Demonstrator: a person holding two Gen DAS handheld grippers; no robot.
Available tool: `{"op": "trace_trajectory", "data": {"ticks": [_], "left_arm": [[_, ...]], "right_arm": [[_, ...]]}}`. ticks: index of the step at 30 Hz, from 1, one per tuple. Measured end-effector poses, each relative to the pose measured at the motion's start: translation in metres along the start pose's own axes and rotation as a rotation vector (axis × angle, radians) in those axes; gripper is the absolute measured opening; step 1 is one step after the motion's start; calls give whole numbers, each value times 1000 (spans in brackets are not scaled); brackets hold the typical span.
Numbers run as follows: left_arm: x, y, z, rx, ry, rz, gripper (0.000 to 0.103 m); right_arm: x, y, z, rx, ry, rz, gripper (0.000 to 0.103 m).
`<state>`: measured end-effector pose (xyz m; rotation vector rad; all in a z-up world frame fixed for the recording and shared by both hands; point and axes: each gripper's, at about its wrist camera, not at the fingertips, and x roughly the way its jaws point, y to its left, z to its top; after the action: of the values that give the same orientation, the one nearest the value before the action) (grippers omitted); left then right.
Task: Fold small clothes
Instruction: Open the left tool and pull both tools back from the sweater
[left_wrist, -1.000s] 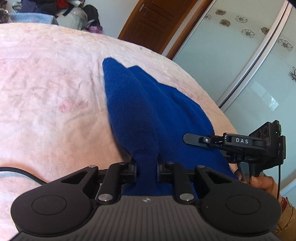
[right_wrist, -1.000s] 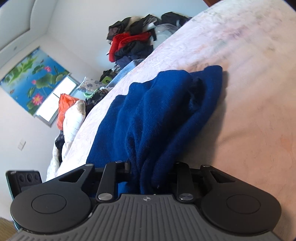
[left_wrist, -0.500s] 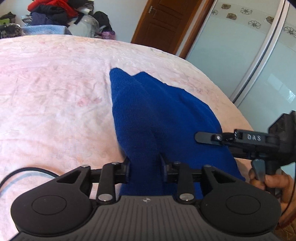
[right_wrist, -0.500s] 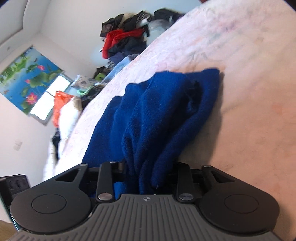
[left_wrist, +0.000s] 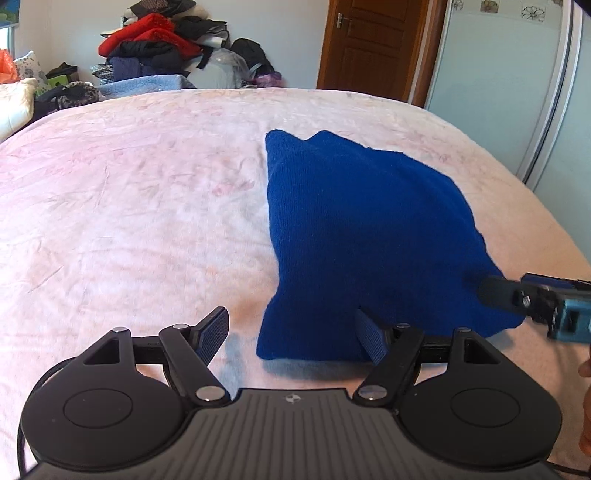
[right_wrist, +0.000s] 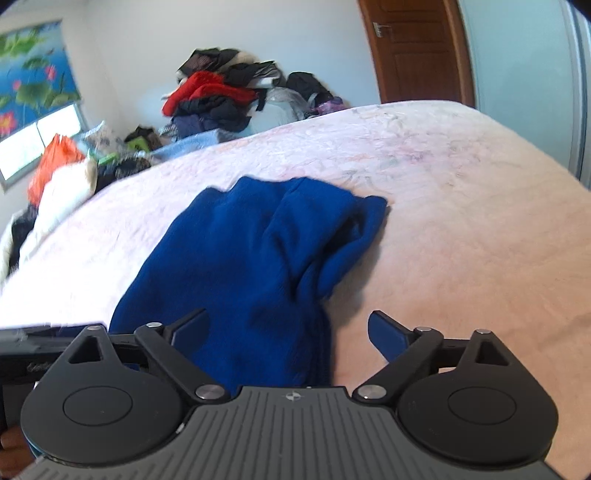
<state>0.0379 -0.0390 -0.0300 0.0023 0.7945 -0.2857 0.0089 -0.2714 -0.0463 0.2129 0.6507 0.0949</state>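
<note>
From my left camera, I see the blue garment (left_wrist: 362, 240) lying folded on the pink bed cover (left_wrist: 129, 206). My left gripper (left_wrist: 293, 334) is opening its jaws. The cloth's near edge sits between them, but the pads do not press it. The right gripper (left_wrist: 517, 299) pokes in beside the cloth's right corner. A pile of clothes (left_wrist: 166, 48) sits by the far wall, near a brown door (left_wrist: 373, 40).

From my right camera, my right gripper (right_wrist: 286, 334) is opening too, letting go. The blue garment (right_wrist: 258, 251) lies between its spread fingers, loose and bunched along its right side.
</note>
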Motion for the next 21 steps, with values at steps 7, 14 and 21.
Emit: {"op": "trace_trajectory", "data": {"ticks": [7, 14, 21], "left_arm": [[-7, -3, -8, -14, 28, 53, 76], [-16, -7, -24, -23, 33, 140, 84], [-25, -7, -40, -31, 39, 175, 84]], "right_arm": [[-10, 22, -14, -34, 38, -22, 101], [-18, 41, -32, -11, 61, -49, 102], [-19, 52, -49, -18, 87, -90, 102]]}}
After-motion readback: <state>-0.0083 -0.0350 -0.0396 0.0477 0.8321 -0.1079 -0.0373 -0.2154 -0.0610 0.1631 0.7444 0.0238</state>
